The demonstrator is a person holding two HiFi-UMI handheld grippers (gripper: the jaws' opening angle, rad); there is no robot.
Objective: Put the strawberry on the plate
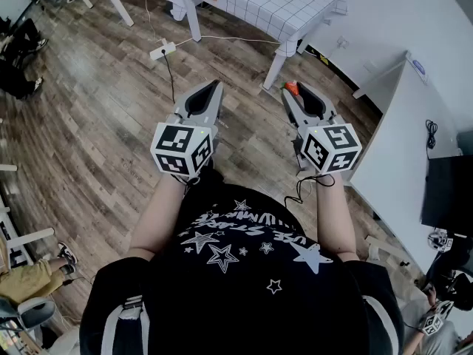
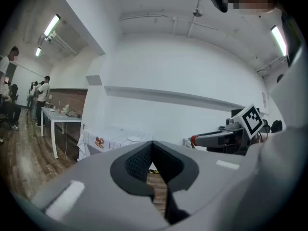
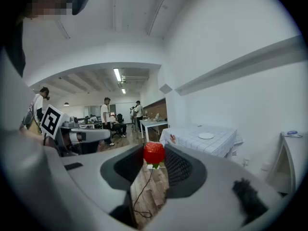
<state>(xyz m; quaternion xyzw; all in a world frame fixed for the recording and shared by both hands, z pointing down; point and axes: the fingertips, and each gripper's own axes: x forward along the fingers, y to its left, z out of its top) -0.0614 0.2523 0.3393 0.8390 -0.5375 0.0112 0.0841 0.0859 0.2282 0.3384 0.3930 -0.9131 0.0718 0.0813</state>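
Strawberry (image 3: pixel 154 153) between right tool (image 3: pixel 154 160) tips

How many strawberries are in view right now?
1. The strawberry is pinched between the jaw tips of the right gripper, above the wooden floor. None shows elsewhere; others may lie out of view.

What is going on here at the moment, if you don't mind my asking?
A person stands holding a gripper in each hand. The right gripper is clamped on a strawberry at its jaw tips, up in the air above the wooden floor. The left gripper is shut and empty. The plate sits on a checked table some way ahead, so the strawberry has not yet been put on it.
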